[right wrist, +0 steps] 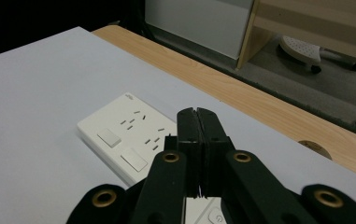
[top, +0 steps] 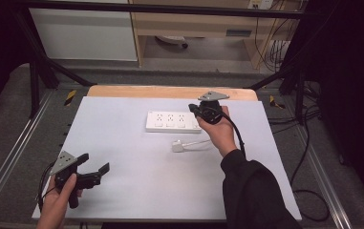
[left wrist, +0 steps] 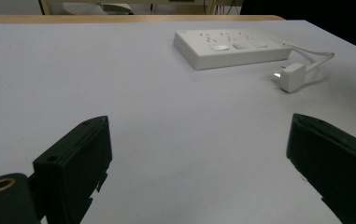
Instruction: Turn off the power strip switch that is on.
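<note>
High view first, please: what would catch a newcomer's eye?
A white power strip lies toward the far side of the pale table, its plug loose beside it. The right gripper, jaws shut, hovers over the strip's right end, while the left gripper waits open at the near left corner.

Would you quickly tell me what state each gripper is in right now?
Left gripper: open, holding nothing.
Right gripper: closed with nothing between the jaws, above the power strip.
</note>
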`<state>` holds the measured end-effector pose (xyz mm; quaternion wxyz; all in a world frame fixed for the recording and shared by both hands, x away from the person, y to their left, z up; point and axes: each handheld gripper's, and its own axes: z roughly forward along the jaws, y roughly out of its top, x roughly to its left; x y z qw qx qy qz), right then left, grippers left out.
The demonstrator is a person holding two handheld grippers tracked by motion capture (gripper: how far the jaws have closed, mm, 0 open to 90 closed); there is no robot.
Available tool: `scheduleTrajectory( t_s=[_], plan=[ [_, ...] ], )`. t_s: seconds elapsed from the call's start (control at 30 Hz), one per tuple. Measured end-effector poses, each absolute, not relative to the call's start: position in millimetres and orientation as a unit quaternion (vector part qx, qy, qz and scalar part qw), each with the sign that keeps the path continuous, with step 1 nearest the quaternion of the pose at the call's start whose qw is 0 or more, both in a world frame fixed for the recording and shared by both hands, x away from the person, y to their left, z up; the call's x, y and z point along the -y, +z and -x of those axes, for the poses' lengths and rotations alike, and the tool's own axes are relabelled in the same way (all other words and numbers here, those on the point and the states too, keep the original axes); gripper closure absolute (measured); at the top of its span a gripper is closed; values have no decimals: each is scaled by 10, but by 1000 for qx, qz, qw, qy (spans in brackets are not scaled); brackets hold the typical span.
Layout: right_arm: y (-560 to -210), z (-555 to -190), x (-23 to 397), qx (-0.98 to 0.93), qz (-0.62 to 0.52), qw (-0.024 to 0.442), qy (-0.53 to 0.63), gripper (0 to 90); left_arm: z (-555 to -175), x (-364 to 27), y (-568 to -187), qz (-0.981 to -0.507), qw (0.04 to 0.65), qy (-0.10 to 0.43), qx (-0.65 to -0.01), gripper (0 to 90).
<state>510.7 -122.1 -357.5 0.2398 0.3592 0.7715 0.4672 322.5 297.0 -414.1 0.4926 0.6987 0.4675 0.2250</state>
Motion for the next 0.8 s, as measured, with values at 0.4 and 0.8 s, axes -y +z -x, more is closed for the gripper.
scheduleTrajectory(
  t_s=[0.4,0.8],
  plan=[
    [-3735,-5207,1084,-771,-363,235,468,900,-3230,-2968,-4146,-701,490,225,-467,68],
    [-3893,-5313,965,-767,-383,220,466,900,-3232,-2966,-4147,-702,489,225,-466,68]
  ],
)
